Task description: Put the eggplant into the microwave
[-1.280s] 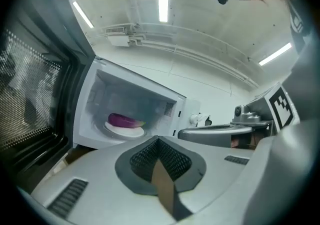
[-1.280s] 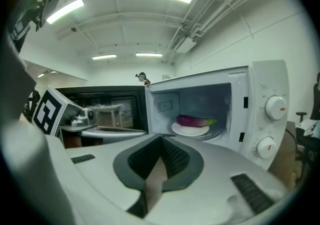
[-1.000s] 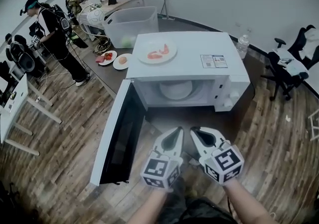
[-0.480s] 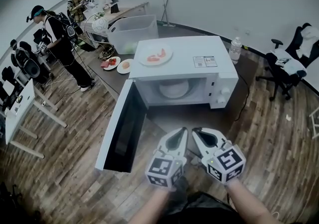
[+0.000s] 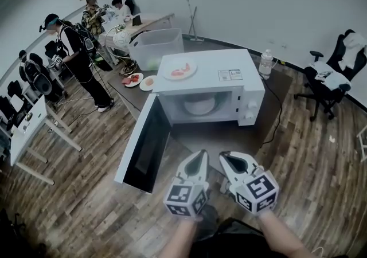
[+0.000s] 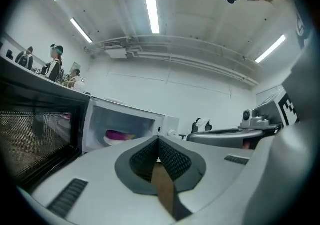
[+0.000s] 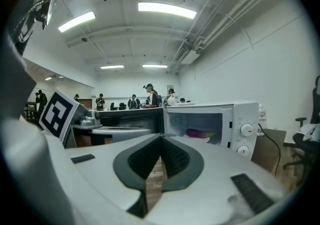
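Observation:
The white microwave stands on a dark table with its door swung wide open to the left. Inside, a purple eggplant lies on the white plate; the right gripper view shows the eggplant too. My left gripper and right gripper hover side by side in front of the opening, well short of it. Both are shut, and nothing is between the jaws of either.
A plate of red food rests on top of the microwave. Behind it are a clear plastic bin, two small plates and a water bottle. An office chair stands at right; people stand at back left.
Both grippers have drawn back from the microwave together and risen a little, so the microwave looks smaller and farther off. Their jaws stayed shut.

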### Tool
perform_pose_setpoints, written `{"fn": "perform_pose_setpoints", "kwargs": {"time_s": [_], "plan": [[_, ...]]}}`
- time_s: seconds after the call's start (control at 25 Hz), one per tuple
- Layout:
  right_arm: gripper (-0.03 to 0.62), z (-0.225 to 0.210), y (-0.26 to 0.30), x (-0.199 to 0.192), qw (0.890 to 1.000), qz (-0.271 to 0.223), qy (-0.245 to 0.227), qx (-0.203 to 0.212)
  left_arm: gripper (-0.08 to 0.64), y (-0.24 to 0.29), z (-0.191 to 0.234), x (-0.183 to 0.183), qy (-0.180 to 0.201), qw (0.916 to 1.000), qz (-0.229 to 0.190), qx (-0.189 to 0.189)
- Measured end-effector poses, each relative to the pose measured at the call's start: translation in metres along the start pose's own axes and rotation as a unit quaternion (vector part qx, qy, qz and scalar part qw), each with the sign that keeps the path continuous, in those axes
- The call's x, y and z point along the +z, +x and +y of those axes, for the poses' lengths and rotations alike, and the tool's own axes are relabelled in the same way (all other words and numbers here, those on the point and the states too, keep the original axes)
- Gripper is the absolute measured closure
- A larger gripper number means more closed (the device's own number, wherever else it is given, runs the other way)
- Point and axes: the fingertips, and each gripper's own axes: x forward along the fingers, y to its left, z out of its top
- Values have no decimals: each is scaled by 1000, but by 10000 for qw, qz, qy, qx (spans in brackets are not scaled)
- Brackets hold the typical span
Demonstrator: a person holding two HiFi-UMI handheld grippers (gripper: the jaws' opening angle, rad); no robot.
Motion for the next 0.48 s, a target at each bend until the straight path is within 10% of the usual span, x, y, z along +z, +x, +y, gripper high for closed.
{"fn": "perform_pose_setpoints", "kwargs": {"time_s": [0.48], "plan": [[594,27,-25,-5,9998,-4,-102,147,560,-34,-25,-11,-47,10000,57,51]]}}
